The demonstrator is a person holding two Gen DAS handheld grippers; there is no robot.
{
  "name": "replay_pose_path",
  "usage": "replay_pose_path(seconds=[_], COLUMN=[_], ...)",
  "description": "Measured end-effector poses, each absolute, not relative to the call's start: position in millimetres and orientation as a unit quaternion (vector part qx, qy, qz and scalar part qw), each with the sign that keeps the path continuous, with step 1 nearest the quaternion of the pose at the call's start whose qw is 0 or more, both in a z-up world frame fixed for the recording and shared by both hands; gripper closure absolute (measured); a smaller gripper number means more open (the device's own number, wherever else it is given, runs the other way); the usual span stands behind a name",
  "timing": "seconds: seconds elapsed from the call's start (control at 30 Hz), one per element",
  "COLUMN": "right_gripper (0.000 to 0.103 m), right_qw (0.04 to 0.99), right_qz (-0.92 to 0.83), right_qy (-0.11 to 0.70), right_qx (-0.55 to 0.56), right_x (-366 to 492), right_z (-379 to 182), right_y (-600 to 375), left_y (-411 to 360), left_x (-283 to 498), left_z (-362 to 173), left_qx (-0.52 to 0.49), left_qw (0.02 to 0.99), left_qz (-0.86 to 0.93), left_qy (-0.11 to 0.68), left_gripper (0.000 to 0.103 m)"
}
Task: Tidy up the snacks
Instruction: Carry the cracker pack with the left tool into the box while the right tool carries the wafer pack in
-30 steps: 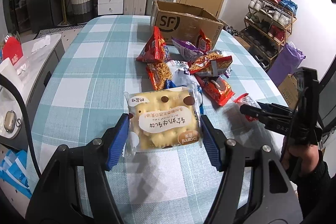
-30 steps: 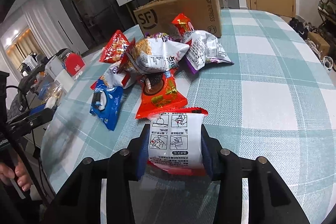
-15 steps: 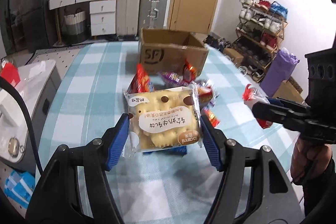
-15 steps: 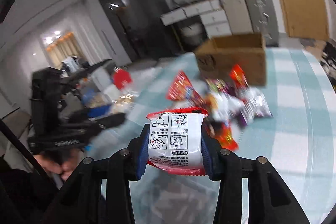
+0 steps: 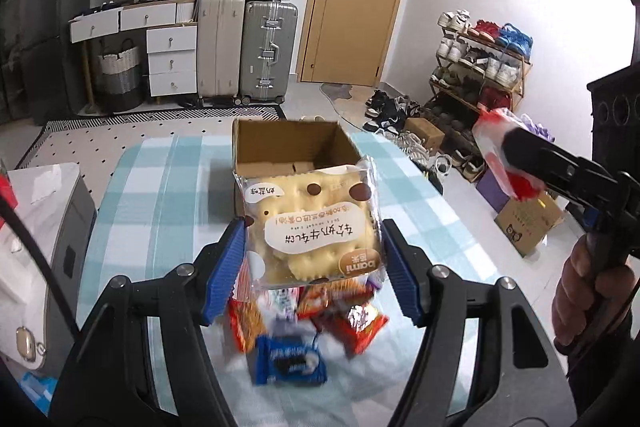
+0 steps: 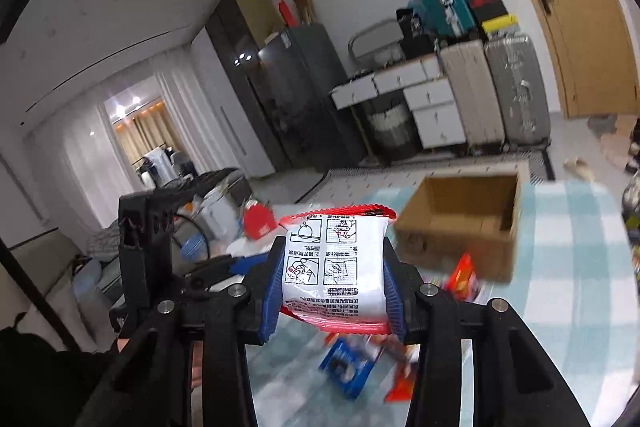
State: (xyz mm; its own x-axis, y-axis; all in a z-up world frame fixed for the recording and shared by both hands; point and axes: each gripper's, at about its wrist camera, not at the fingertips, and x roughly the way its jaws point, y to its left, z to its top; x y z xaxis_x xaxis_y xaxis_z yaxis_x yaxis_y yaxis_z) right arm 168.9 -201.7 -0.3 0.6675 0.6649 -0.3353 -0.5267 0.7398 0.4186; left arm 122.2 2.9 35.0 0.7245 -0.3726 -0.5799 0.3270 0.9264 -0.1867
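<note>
My left gripper [image 5: 312, 263] is shut on a clear pack of yellow biscuits [image 5: 312, 227], held high above the table. Past it stands the open cardboard box [image 5: 292, 147], which looks empty. Below the pack lies a blurred pile of snack packets [image 5: 320, 315] with a blue cookie pack [image 5: 290, 363] in front. My right gripper [image 6: 330, 275] is shut on a white packet with red edges [image 6: 334, 267], also lifted well above the table; it appears at the right of the left wrist view as the red-edged packet [image 5: 500, 155]. The box [image 6: 460, 223] sits ahead and to the right of it.
The table has a teal checked cloth [image 5: 168, 195]. Suitcases [image 5: 248, 47], white drawers and a door stand behind it, with a shoe rack [image 5: 476, 67] at the right. A low white cabinet [image 5: 40, 219] stands left of the table. A person's hand [image 5: 592, 299] holds the right gripper's handle.
Both grippers have risen well above the table with their packets still held. The views tilted up, so the snack pile dropped low in frame and the box's open top came into sight.
</note>
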Motion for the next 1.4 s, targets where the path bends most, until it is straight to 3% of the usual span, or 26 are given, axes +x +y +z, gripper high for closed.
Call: replay_pose_path(seconds=[0.53, 0.87, 1.2, 1.4], right_gripper=[0.060, 0.060, 0.059, 0.059], right_qw=[0.924, 0.919, 0.888, 0.875], right_qz=[0.234, 0.163, 0.167, 0.170], right_qy=[0.274, 0.339, 0.406, 0.420], right_qx=[0.129, 0.117, 0.136, 0.169], right_x=[309, 395, 452, 462], right_z=[22, -40, -115, -136], right_y=[-196, -192, -199, -209], left_y=[-32, -45, -43, -45], left_x=[298, 390, 444, 458], left_z=[59, -6, -87, -107], left_qx=[-0.030, -0.028, -0.060, -0.067], left_qw=[0.916, 0.889, 0.861, 0.852], left_qz=[-0.161, -0.144, -0.138, -0.138], left_qy=[0.366, 0.433, 0.486, 0.501], left_gripper=[0.039, 0.039, 0.039, 0.038])
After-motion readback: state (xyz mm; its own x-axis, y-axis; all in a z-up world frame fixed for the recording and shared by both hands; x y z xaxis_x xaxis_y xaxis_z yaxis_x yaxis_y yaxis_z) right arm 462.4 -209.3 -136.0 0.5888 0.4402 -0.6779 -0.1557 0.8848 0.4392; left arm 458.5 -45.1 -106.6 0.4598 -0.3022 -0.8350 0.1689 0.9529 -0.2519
